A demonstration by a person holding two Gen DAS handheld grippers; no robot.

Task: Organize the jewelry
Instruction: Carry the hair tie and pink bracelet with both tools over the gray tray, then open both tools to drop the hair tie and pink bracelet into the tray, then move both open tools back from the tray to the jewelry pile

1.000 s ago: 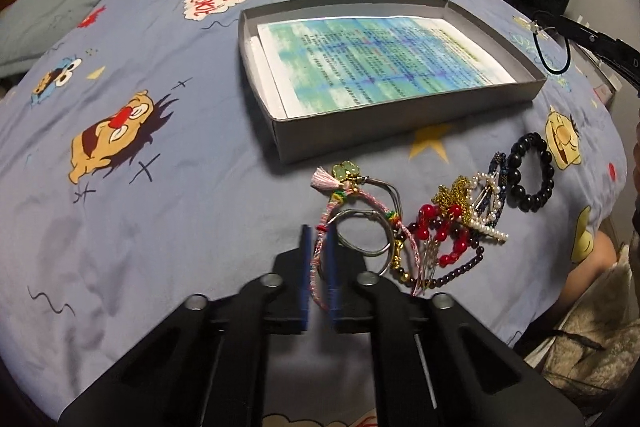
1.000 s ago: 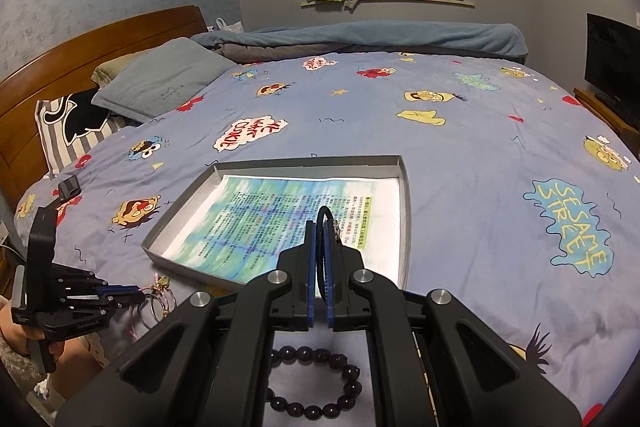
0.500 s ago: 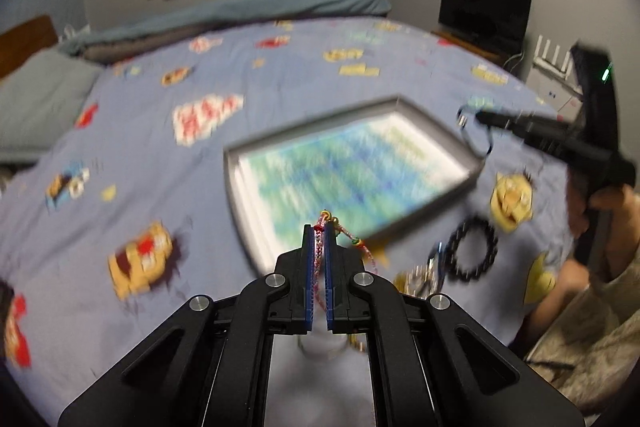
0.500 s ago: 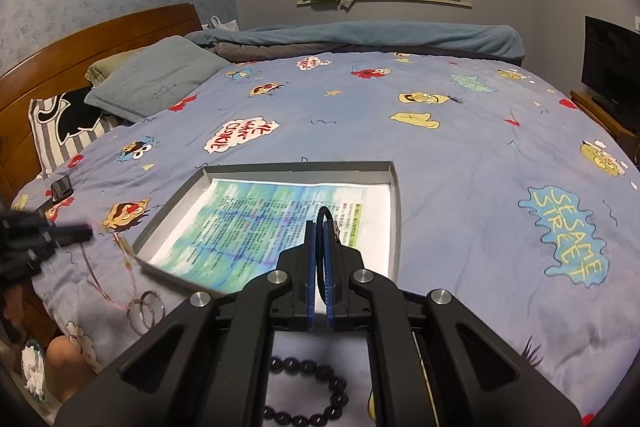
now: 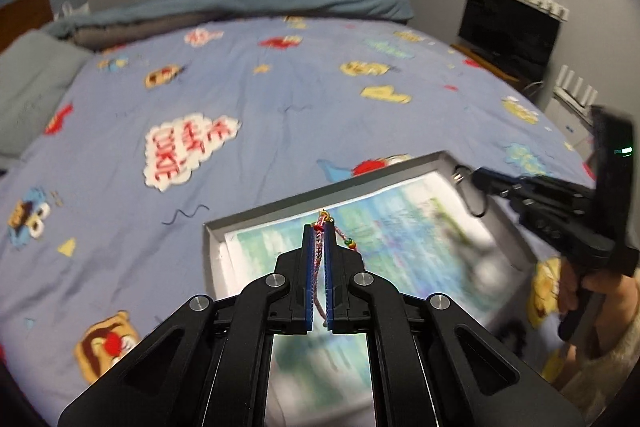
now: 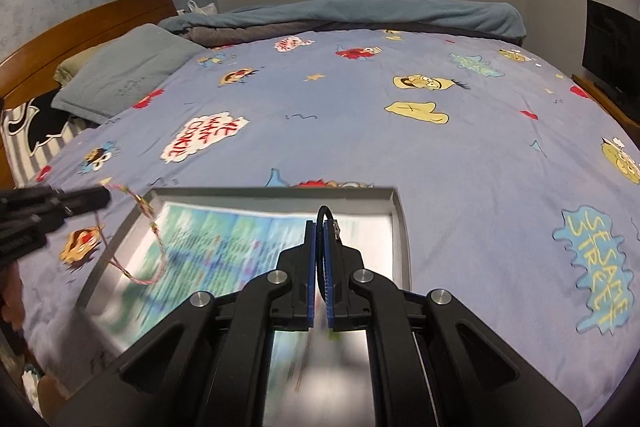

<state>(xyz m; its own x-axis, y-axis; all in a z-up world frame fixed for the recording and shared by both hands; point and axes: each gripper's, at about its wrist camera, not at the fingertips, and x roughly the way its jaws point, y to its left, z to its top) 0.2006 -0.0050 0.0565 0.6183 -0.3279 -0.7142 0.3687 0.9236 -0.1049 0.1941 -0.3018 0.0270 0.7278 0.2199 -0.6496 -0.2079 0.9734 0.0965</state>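
Observation:
My left gripper [image 5: 319,227] is shut on a pink braided cord bracelet [image 5: 318,251] with small coloured beads and holds it above the near left part of the grey tray [image 5: 280,211]. In the right wrist view the left gripper [image 6: 100,197] is at the left and the bracelet [image 6: 154,259] hangs from it over the tray's left rim [image 6: 120,239]. My right gripper [image 6: 319,223] is shut on a thin black cord loop [image 6: 326,213] over the tray. In the left wrist view it [image 5: 476,175] is at the right, the loop [image 5: 472,203] hanging.
The tray holds a blue-green printed sheet [image 6: 224,247] and lies on a blue cartoon bedspread [image 6: 360,107]. Pillows [image 6: 120,75] and a wooden headboard [image 6: 80,23] are at the left. A dark screen [image 5: 508,27] stands at the right, a rolled blanket [image 6: 360,15] at the far edge.
My left gripper closed on the pink bracelet in the pile, lifted it and carried it over the tray. My right gripper moved forward over the tray with the black loop.

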